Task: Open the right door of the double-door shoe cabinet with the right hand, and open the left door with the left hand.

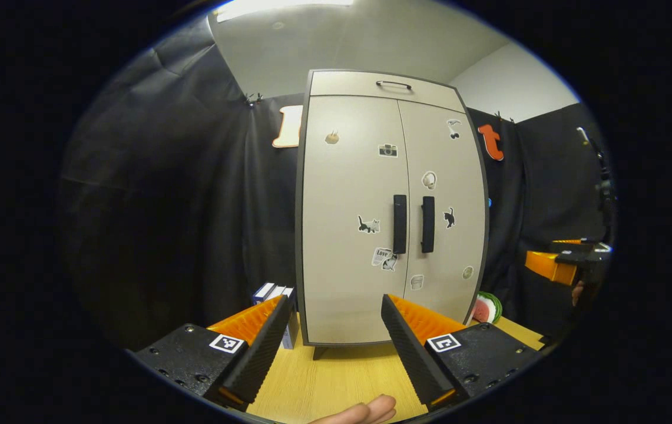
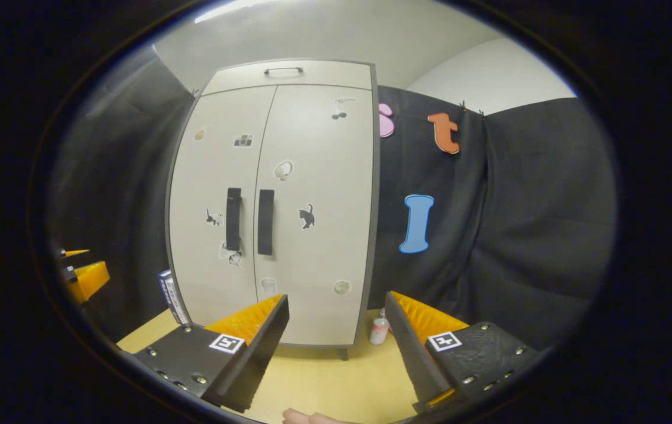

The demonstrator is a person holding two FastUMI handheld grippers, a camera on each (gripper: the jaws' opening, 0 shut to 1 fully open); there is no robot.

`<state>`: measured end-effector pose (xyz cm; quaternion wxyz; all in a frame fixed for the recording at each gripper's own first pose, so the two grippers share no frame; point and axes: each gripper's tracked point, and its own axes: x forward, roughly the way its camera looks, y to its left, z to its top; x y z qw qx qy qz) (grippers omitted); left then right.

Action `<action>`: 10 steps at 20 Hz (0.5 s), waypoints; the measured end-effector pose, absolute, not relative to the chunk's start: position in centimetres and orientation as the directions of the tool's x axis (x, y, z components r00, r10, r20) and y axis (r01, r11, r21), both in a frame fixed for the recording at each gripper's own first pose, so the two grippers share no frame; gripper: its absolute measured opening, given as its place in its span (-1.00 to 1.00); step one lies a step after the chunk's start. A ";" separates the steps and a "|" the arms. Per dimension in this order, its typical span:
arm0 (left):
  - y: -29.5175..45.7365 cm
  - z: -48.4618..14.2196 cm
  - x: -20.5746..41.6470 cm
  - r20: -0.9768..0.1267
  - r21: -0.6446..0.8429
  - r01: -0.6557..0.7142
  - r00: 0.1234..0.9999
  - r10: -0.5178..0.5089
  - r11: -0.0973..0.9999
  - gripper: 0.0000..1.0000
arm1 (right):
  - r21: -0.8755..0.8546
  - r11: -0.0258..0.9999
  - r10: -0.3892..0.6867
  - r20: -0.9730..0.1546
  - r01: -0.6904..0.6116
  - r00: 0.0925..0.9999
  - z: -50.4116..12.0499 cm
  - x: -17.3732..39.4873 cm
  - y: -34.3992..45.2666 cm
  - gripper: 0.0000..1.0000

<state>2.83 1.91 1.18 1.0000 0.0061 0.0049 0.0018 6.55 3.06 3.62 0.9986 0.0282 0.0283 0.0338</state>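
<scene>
Left gripper view shows the beige double-door shoe cabinet with a dark grey frame (image 1: 391,206) standing upright on the light wooden tabletop (image 1: 336,383), near its far edge, both doors flush and closed. Its left door (image 1: 350,218) and right door (image 1: 444,206) each carry a black vertical bar handle, the left handle (image 1: 400,224) and the right handle (image 1: 427,224) just beside each other at the centre seam. Small stickers dot both doors, too small to make out well. A stack of white and blue boxes (image 1: 277,292) is partly hidden behind the cabinet's left side, and a watermelon-slice toy (image 1: 487,307) is half cut off by its right side. The left gripper (image 1: 333,318) has its black and orange jaws spread wide, holding and touching nothing, well short of the cabinet. A fingertip shows at the bottom edge. The right gripper (image 1: 565,262) shows at the right rim, dim and partly cut off.

In the right gripper view, the right gripper (image 2: 336,315) likewise has its jaws wide apart and empty, apart from the cabinet. A small white bottle (image 2: 379,330) stands by the cabinet's right foot. The left gripper's orange part (image 2: 85,277) peeks in at the left rim.
</scene>
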 end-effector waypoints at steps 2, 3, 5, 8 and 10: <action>2.1 0.8 3.3 -0.014 0.020 -0.004 1.000 0.005 1.000 0.94 | 0.065 0.994 0.089 -0.056 -0.086 0.994 4.5 8.0 4.1 0.95; 2.1 0.5 3.6 -0.015 0.019 -0.005 1.000 0.005 1.000 0.94 | 0.069 0.993 0.096 -0.055 -0.092 0.994 4.9 8.8 4.6 0.95; 2.4 0.4 4.0 -0.001 0.019 -0.004 1.000 0.004 1.000 0.94 | 0.077 0.990 0.126 -0.049 -0.122 0.991 5.7 10.6 6.2 0.95; 3.1 -0.3 4.5 0.014 0.058 -0.020 1.000 0.020 0.998 0.94 | 0.062 0.986 0.158 -0.018 -0.156 0.987 7.0 13.2 8.5 0.95; 3.0 -1.0 4.7 0.006 0.050 -0.014 1.000 0.014 0.999 0.94 | 0.044 0.985 0.168 -0.004 -0.168 0.986 7.7 15.3 9.8 0.94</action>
